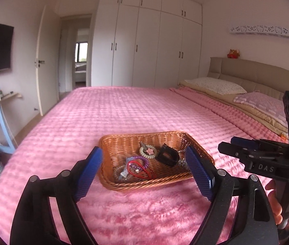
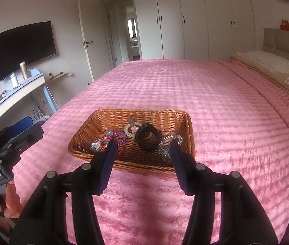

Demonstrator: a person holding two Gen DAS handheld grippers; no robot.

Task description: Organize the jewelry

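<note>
A wicker basket (image 2: 103, 122) sat on the pink bed (image 2: 215, 102) near its front edge, holding a black bracelet (image 2: 147, 137), a purple coil band (image 2: 121, 137), a cream coil ring (image 2: 129, 130) and a clear bead chain (image 2: 165, 145). The left hand-held gripper (image 1: 146, 173) and the right hand-held gripper (image 2: 143, 165) hovered before the basket, jaws apart, gripping nothing.

I'm looking across a bed with a pink quilted cover (image 2: 185, 85). At twelve o'clock stand white wardrobes (image 1: 156, 40); at eleven, an open white door (image 1: 42, 61). A dark screen (image 2: 24, 47) hangs at ten o'clock; the beige headboard (image 1: 252, 71) sits at two.
</note>
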